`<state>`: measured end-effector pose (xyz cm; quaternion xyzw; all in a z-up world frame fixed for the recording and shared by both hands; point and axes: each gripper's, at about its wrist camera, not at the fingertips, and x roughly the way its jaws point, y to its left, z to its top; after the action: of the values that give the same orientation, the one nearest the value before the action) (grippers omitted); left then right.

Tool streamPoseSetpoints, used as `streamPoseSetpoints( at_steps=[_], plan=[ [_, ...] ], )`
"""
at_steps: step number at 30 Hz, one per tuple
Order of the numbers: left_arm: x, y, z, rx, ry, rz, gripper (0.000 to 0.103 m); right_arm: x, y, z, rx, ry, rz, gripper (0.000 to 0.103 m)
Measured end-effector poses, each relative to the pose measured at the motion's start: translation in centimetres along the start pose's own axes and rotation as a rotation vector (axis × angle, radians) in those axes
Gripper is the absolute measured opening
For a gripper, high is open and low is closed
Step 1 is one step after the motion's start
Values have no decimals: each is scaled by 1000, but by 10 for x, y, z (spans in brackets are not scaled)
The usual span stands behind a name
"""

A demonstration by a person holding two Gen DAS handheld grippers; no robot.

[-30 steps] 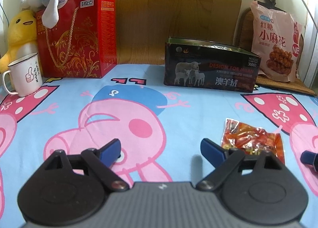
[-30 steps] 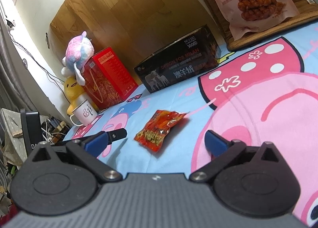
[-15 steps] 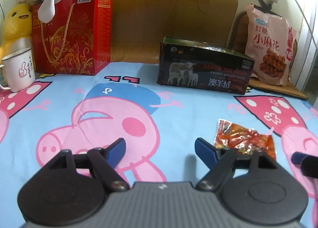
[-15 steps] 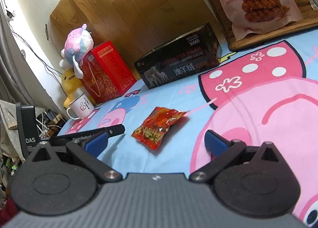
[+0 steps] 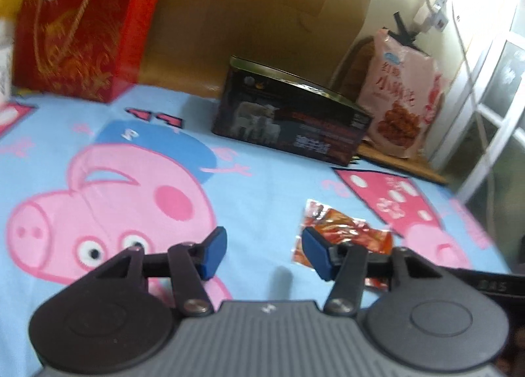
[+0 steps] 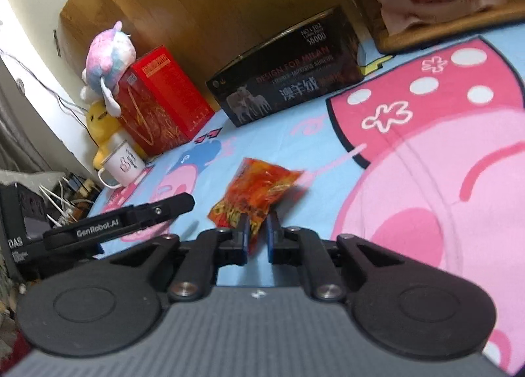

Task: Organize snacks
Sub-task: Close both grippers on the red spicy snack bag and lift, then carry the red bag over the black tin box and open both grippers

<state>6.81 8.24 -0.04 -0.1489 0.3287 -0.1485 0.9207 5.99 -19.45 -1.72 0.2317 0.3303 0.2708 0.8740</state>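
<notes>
A small red-orange snack packet (image 6: 259, 189) lies on the cartoon-print blue cloth (image 6: 426, 212). My right gripper (image 6: 256, 235) is shut on the packet's near edge. The packet also shows in the left wrist view (image 5: 347, 235), just behind my right blue fingertip (image 5: 316, 252). My left gripper (image 5: 264, 254) is open and empty, low over the cloth to the left of the packet. An open black box (image 5: 288, 117) stands at the back; it also shows in the right wrist view (image 6: 288, 81).
A big pink snack bag (image 5: 400, 104) leans at the back right on a wooden board (image 6: 452, 32). A red gift box (image 5: 82, 32) with a plush toy (image 6: 105, 58), a yellow plush (image 6: 101, 124) and a white mug (image 6: 123, 166) stand at the back left.
My right gripper has moved forward to the packet and shut on its near edge. My left gripper has narrowed a little and its view has swung to the right.
</notes>
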Motion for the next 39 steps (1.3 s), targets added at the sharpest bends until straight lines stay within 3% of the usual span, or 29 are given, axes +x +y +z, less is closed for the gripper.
streamPoseSetpoints(
  at_steps=[4, 7, 12, 23, 25, 27, 30, 34, 39],
  plan=[
    [0, 12, 2, -72, 10, -81, 59, -7, -5, -1, 38, -18, 31, 10],
    [0, 14, 2, -97, 20, -116, 64, -12, -16, -2, 135, -15, 81, 9],
    [3, 4, 2, -127, 94, -215, 74, -18, -31, -5, 266, 3, 159, 7],
    [2, 21, -7, -338, 160, -428, 90, -19, -56, -9, 626, 58, 453, 5],
    [0, 22, -9, -374, 161, -480, 83, -19, -54, -9, 649, 61, 507, 5],
    [2, 20, -8, -384, 170, -501, 43, -20, -48, -6, 628, 65, 516, 5],
    [2, 17, 1, -366, 161, -514, 27, -22, -41, 4, 569, 67, 489, 5],
    [3, 0, 38, -245, 128, -446, 27, -18, -30, 32, 472, 57, 448, 5],
    [20, -25, 108, -63, 54, -337, 27, -3, -9, 101, 271, -19, 351, 5]
  ],
)
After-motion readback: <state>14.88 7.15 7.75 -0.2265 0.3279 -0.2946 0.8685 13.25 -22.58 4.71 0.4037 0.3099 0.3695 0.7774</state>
